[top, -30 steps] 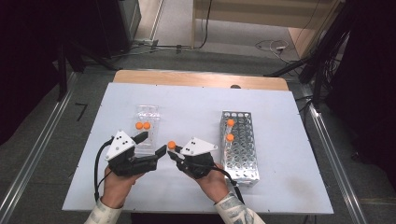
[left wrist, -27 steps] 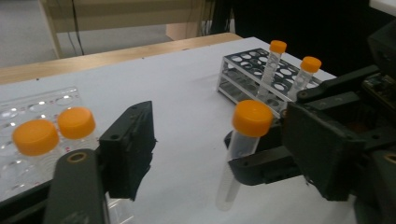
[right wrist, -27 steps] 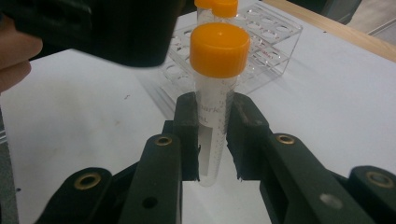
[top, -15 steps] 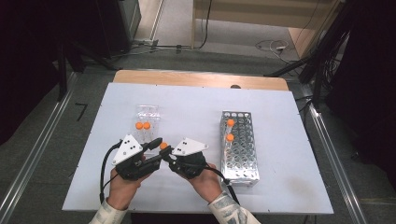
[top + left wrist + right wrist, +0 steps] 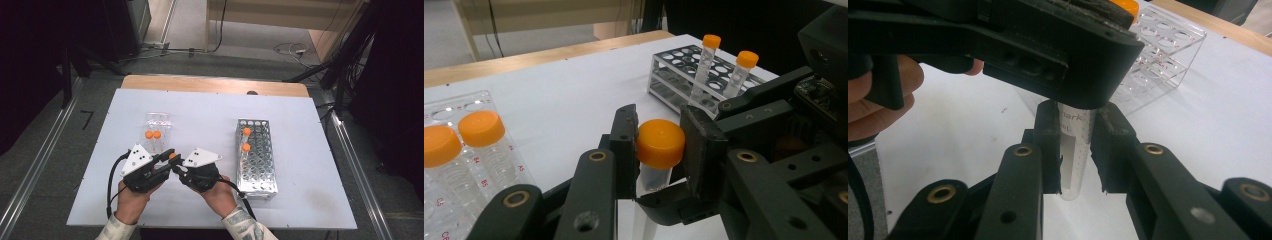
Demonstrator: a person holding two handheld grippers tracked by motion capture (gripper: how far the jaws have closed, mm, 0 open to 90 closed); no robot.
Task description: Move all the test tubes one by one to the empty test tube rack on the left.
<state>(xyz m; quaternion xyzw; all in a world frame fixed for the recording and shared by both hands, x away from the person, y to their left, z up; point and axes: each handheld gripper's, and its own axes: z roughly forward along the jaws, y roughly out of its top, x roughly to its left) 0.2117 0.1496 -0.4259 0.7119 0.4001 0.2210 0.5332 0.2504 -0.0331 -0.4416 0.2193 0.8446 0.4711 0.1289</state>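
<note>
the left tongs have just been closing and now pinch the orange cap of a tube, one pad on each side of it. the right tongs are closed on the clear body of the same tube, lower down, so the tube stands upright between the two hands, above the near middle of the tabletop.

what could go wrong: i think the cap is about to be turned or pulled. if the left pads sit only on the rim of the smooth cap, they may slip off it. if the right tongs hold the slick plastic too lightly, the tube can turn with the cap or slide down. a strong pull may also jerk the tube, and if it holds liquid this could spill; i cannot tell if it is filled.

the tube is a thin round cylinder of clear plastic with printed marks. the cap is round, matt orange, with a soft edge. the tongs are black, hard, with rougher pads.

to the far left stands a clear plastic rack with two capped tubes. to the right is a metal rack, shiny and full of round holes, with two more tubes at its far end.
</note>
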